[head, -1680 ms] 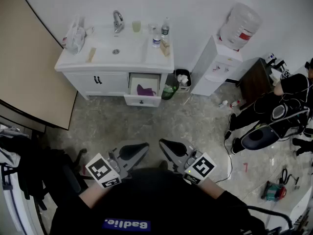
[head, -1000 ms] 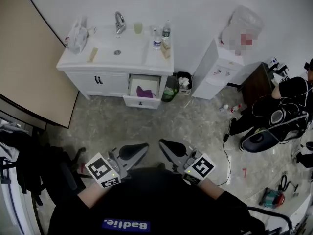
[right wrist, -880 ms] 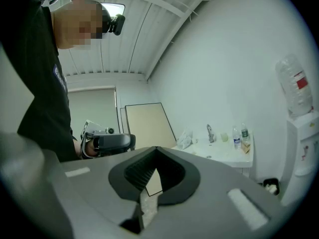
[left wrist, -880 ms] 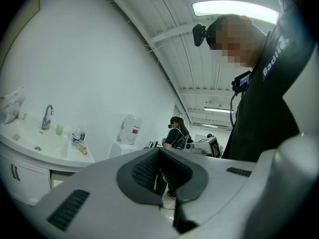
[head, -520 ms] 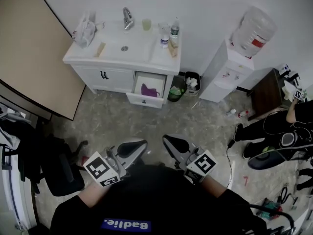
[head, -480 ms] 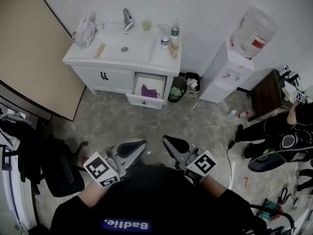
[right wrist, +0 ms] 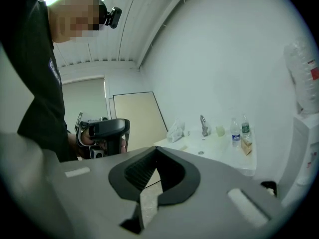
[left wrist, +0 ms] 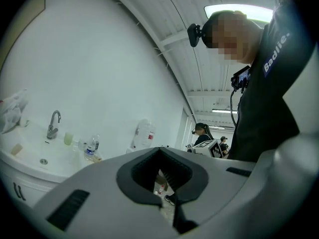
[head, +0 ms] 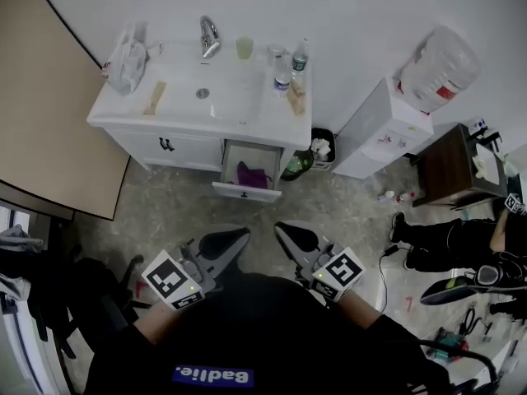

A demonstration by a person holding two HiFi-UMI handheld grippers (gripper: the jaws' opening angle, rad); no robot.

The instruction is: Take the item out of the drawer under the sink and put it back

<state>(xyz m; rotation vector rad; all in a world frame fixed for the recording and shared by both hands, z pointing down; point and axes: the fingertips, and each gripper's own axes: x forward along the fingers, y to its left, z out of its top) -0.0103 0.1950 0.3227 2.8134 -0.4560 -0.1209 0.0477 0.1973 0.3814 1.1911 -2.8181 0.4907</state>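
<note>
The white sink cabinet (head: 177, 142) stands ahead against the wall. Its right-hand drawer (head: 245, 191) under the basin is pulled open, and a purple item (head: 254, 174) lies inside it. My left gripper (head: 224, 242) and right gripper (head: 298, 237) are held close to my body, well short of the drawer, side by side over the floor. Both are shut with nothing between their jaws. In the left gripper view the shut left gripper (left wrist: 159, 151) points past the sink (left wrist: 42, 161). The right gripper view shows the shut right gripper (right wrist: 156, 152) and the sink (right wrist: 202, 151) beyond it.
A tap (head: 207, 35), a cup (head: 244, 48), bottles (head: 282, 74) and a white bag (head: 123, 56) sit on the counter. Right of the cabinet are a green bottle (head: 292, 164), a small bin (head: 321, 148), a water dispenser (head: 387, 126), a brown side table (head: 449, 167) and a person on the floor (head: 461, 241). A beige panel (head: 41, 97) is left.
The sink cabinet has grown nearer and shifted in the head view as I walk toward it. Both grippers stay shut in the same place before my body.
</note>
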